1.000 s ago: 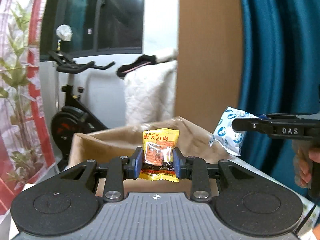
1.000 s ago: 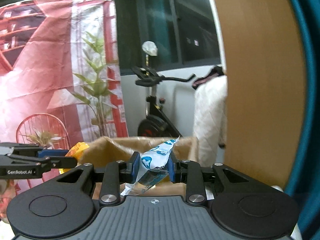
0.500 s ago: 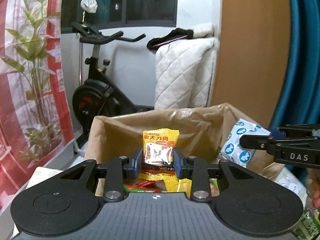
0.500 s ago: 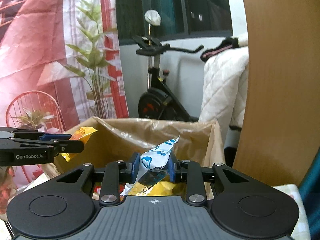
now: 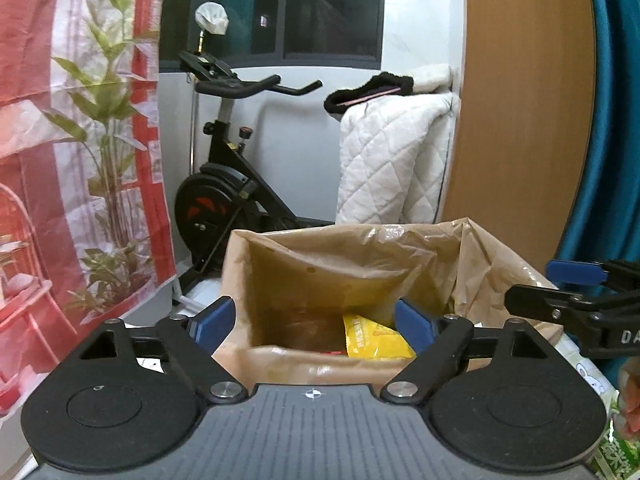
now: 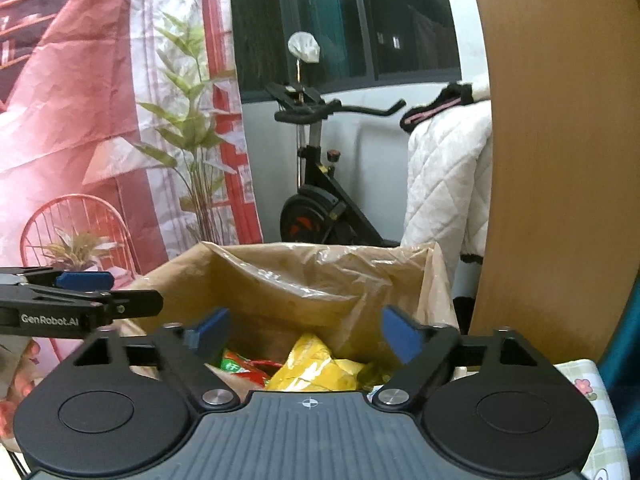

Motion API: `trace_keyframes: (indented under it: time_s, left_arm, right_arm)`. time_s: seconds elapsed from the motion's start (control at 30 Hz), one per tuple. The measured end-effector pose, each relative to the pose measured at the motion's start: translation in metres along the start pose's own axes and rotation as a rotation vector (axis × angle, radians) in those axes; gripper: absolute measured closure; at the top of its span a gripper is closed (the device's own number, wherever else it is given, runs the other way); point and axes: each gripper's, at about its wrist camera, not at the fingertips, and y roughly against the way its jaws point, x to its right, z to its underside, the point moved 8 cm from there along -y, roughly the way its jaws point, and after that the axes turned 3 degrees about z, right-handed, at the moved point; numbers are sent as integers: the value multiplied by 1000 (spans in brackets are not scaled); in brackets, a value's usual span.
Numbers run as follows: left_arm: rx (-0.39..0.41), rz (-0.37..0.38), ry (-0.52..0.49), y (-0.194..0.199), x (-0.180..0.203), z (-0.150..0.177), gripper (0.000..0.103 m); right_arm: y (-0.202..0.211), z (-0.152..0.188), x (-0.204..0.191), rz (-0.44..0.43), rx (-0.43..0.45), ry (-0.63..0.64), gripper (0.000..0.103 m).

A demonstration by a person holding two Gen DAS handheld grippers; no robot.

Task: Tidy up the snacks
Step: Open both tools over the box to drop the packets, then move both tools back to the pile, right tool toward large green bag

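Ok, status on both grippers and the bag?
Left gripper open, empty. Right gripper open, empty. Snack packets inside brown bag. Nothing blocking.

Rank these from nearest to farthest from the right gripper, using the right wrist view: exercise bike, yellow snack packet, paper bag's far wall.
1. Yellow snack packet: inside the bag, just below the open right gripper.
2. Paper bag's far wall: straight ahead, behind the packet.
3. Exercise bike: on the floor beyond the bag, by the window.
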Motion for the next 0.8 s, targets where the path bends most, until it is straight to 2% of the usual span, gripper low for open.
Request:
trace_keyframes:
  time_s: [0.1,0.33,0.43,0.5,0.63,0.8]
  left_arm:
    - [12,-23,-6,20,-2,5,11]
    - [56,-136,-47,70,-10,27,7]
    - [65,-148,-41,87,-12,42,6]
    - [57,-140,-31,95,-13,53,6]
    - [64,-118,13,108,-15,78,6]
    - [87,-88,39,117,-20,108,6]
  right_arm:
    - [19,3,-5,-16,39,-10,1]
    - [53,34,-17,-111,43,-60,1]
    - [62,58,-19,-118,39,-85,1]
    - [64,77,-22,-128,11,-100,1]
    - [62,123,-35,-149,-100,-74,1]
    - [63,178,-53,-121,-196,-7,4]
